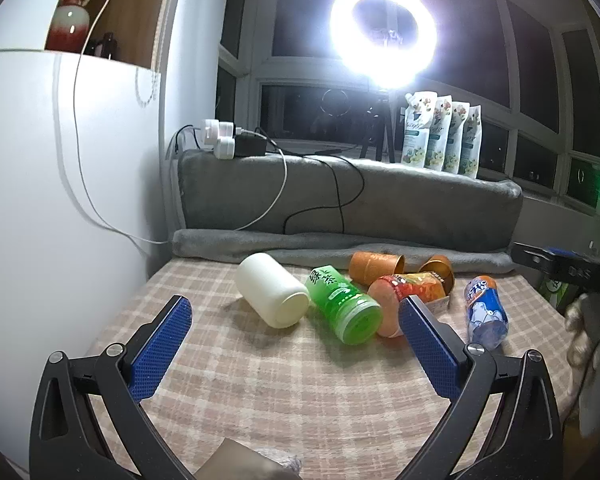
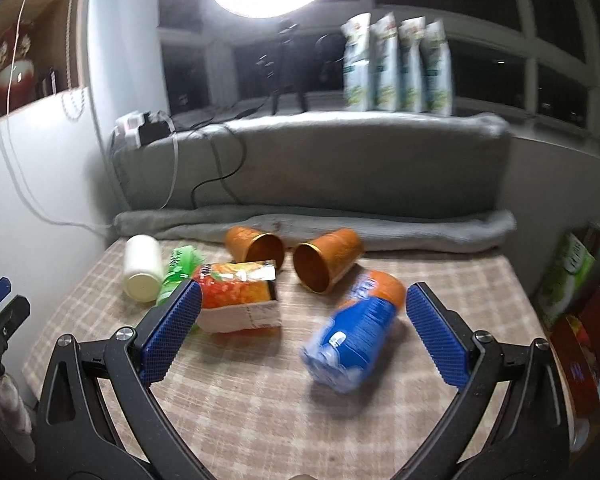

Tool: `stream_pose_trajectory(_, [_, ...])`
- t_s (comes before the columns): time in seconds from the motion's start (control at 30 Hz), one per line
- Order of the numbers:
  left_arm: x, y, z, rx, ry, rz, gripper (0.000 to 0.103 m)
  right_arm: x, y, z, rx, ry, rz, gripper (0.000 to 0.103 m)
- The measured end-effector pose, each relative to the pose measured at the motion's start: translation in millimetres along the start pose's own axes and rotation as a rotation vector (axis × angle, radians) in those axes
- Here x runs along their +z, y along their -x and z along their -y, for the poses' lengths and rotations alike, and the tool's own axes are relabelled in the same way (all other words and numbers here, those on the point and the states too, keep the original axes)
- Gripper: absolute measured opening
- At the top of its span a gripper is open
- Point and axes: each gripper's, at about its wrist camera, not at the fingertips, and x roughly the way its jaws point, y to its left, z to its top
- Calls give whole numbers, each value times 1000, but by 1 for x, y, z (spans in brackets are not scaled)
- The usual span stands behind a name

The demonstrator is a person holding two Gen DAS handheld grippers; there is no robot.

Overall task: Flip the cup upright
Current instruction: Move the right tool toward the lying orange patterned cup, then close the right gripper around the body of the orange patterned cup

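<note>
Several cups lie on their sides on the checked tablecloth (image 1: 260,380). In the left wrist view a white cup (image 1: 270,290), a green cup (image 1: 342,304), a red-orange printed cup (image 1: 396,300), two orange cups (image 1: 374,266) and a blue cup (image 1: 485,312) lie ahead. My left gripper (image 1: 296,312) is open and empty, short of the white and green cups. In the right wrist view my right gripper (image 2: 303,300) is open and empty, with the blue cup (image 2: 356,332) between its fingers' reach and the printed cup (image 2: 240,300) by the left finger. Two orange cups (image 2: 326,264) lie behind.
A grey folded blanket (image 2: 340,224) and grey cushion (image 2: 320,160) bound the table's far side. A white wall (image 1: 60,200) stands at the left. Cables and a power strip (image 1: 228,142) sit on the cushion. Pouches (image 1: 440,136) and a ring light (image 1: 382,34) stand behind. Boxes (image 2: 572,276) stand at the right.
</note>
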Motion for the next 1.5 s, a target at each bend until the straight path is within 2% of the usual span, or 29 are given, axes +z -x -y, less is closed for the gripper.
stream_pose_trajectory(0.07, [-1, -2, -2, 4, -3, 0, 103, 9, -16, -5, 37, 29, -39, 103])
stream_pose_trajectory(0.17, [-3, -7, -5, -2, 29, -5, 103, 21, -45, -9, 42, 64, -98, 103])
stream_pose_trajectory(0.27, [-4, -11, -10, 1, 48, -2, 103, 34, -76, -6, 50, 28, -166, 103])
stream_pose_trajectory(0.4, [-6, -17, -16, 15, 44, -14, 103, 54, -112, -5, 118, -15, -233, 103])
stream_pose_trajectory(0.57, [-10, -25, -18, 15, 28, -40, 103, 74, -162, -26, 165, 61, -330, 103])
stream_pose_trajectory(0.9, [-17, -38, -23, 12, 6, -110, 103, 75, -255, -60, 117, 245, -542, 103])
stream_pose_trajectory(1.13, [-20, -51, -24, 13, -22, -174, 103, 66, -284, -73, 65, 380, -622, 102])
stream_pose_trajectory(1.2, [-21, -54, -23, 13, -30, -183, 103, 66, -293, -76, 60, 404, -643, 98])
stream_pose_trajectory(1.37, [-21, -58, -24, 18, -48, -194, 103, 69, -312, -84, 51, 455, -677, 95])
stream_pose_trajectory(1.5, [-21, -60, -26, 26, -47, -195, 103, 72, -327, -97, 72, 485, -703, 81])
